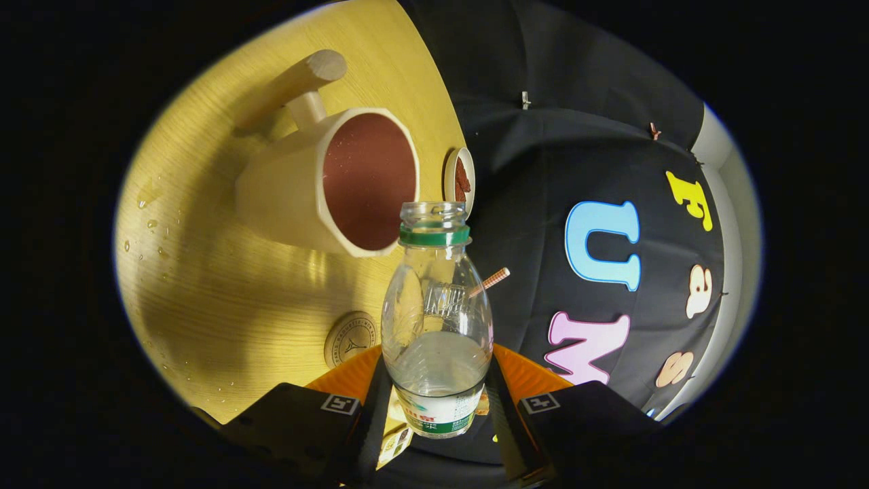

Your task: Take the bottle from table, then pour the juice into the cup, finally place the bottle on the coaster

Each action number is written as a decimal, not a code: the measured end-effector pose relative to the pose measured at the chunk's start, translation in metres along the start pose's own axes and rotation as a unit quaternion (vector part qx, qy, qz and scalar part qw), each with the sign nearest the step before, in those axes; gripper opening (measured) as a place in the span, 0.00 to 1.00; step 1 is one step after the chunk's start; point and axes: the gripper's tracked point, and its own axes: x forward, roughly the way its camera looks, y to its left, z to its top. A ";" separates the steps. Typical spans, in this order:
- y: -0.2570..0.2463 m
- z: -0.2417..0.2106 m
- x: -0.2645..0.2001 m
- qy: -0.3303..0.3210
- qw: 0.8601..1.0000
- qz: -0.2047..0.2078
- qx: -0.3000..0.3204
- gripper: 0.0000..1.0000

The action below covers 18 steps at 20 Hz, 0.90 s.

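A clear plastic bottle [436, 319] with a green neck ring and no cap sits between my fingers, and my gripper [434, 402] is shut on its labelled lower part. Clear liquid fills its lower third. The whole scene looks rolled sideways, so the bottle is tipped relative to the table. Its open mouth is just in front of the rim of a cream cup [326, 183] with a reddish-brown inside and a stick-like handle. A round wooden coaster [349, 339] lies flat on the table beside the bottle, close to my fingers.
The yellow wooden table [224, 285] carries several water drops beside the cup. A small round dish [459, 179] with something brown stands beyond the cup, near the table's edge. A striped straw-like stick [494, 278] pokes out behind the bottle. The black cloth wall lies past the table.
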 end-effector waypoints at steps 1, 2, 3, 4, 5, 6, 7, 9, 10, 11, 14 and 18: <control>-0.001 0.001 0.000 -0.002 1.000 0.001 -0.006 0.71; 0.000 0.002 0.001 -0.003 1.000 0.001 -0.013 0.71; 0.002 0.002 0.001 -0.004 1.000 0.002 -0.020 0.71; 0.002 0.002 0.000 -0.005 1.000 0.002 -0.027 0.71; 0.003 0.002 0.001 -0.006 0.999 0.003 -0.032 0.71; 0.002 0.002 0.001 -0.004 0.999 0.004 -0.035 0.71; 0.003 0.002 0.002 -0.005 0.999 0.005 -0.038 0.71; 0.001 0.006 0.002 -0.008 0.999 0.003 -0.046 0.71; 0.000 0.007 0.001 -0.010 0.999 0.002 -0.052 0.71; 0.000 0.009 0.001 -0.012 0.998 0.001 -0.058 0.71; -0.002 0.006 0.006 -0.011 0.998 0.002 -0.069 0.71; -0.003 0.007 0.008 -0.008 0.997 0.002 -0.080 0.71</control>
